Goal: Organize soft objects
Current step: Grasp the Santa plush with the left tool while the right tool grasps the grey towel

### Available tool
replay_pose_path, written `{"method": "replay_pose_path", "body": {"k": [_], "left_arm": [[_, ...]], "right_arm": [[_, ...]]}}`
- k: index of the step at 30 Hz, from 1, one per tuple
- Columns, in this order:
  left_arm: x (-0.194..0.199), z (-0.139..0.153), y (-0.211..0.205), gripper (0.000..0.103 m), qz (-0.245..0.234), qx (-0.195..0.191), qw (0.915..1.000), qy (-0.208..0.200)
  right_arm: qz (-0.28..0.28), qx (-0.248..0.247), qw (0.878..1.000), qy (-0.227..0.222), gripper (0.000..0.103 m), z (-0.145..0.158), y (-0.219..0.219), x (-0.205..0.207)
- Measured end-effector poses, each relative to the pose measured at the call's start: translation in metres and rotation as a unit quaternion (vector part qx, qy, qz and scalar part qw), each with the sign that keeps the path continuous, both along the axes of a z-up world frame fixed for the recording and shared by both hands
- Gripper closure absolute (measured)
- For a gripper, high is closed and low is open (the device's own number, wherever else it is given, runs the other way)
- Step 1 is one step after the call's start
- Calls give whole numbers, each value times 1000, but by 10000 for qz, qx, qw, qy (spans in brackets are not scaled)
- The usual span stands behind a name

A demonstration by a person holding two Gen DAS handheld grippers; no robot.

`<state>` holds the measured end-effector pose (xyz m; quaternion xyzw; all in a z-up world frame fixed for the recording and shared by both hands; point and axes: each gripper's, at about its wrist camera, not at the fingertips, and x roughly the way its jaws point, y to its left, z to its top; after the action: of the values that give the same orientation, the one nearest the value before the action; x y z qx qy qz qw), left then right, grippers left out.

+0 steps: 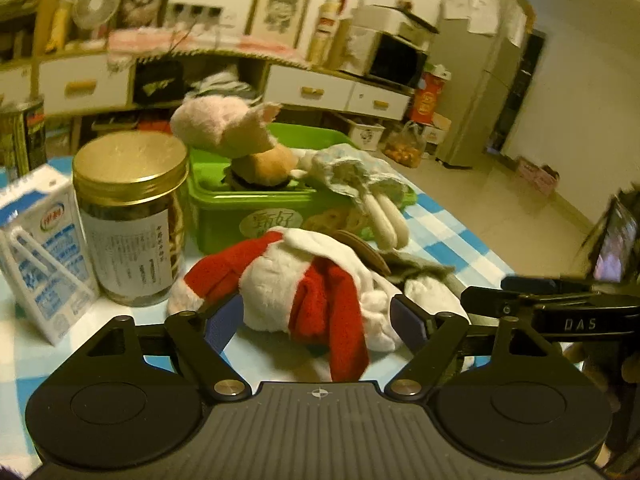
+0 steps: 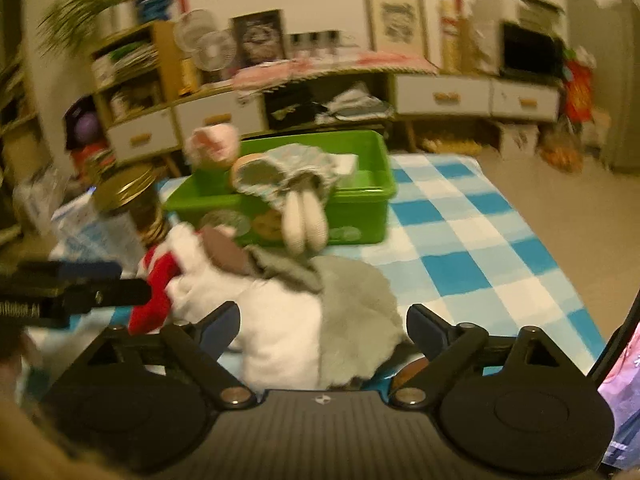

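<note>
A red and white plush toy lies on the checked tablecloth in front of a green bin. My left gripper is open, its fingers on either side of this plush. A grey and white plush lies beside it; my right gripper is open around it. The green bin holds a pink plush, a brown plush and a doll in a pale blue dress whose white legs hang over the front wall. The right gripper also shows at the edge of the left wrist view.
A gold-lidded jar and a white and blue milk carton stand left of the bin. The blue and white checked tablecloth stretches to the right. A sideboard with drawers and a fridge stand behind.
</note>
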<state>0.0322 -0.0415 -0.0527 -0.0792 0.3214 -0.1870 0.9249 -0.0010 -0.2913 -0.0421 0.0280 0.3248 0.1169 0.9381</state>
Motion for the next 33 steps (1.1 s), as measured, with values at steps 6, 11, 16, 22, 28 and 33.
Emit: {"method": "replay_pose_path", "body": {"k": [6,11,16,22,28,33], "left_arm": [[18,-1,10,29,490,-675,9958,366],[33,-9,22,32,1015,-1408,9810,869],[40,-24,37,36,1539,-2277,9513,1394],[38,-34,49,45,1948,-2832,9253,1604],[36,-37,53,49,2045,-2933,9194,1639],[41,-29,44,62,1948,-2662,9316,1530]], "right_arm": [[-491,799,9938,594,55,-3,-18,30],[-748,1172,9862,895,61,-10,-24,43],[-1012,1526,9761,1170,72,-18,-27,53],[-1350,1939,9615,1406,88,-27,-34,59],[-1614,2058,9527,1550,103,-31,-40,62],[-1609,1959,9566,1435,103,-24,-39,61]]}}
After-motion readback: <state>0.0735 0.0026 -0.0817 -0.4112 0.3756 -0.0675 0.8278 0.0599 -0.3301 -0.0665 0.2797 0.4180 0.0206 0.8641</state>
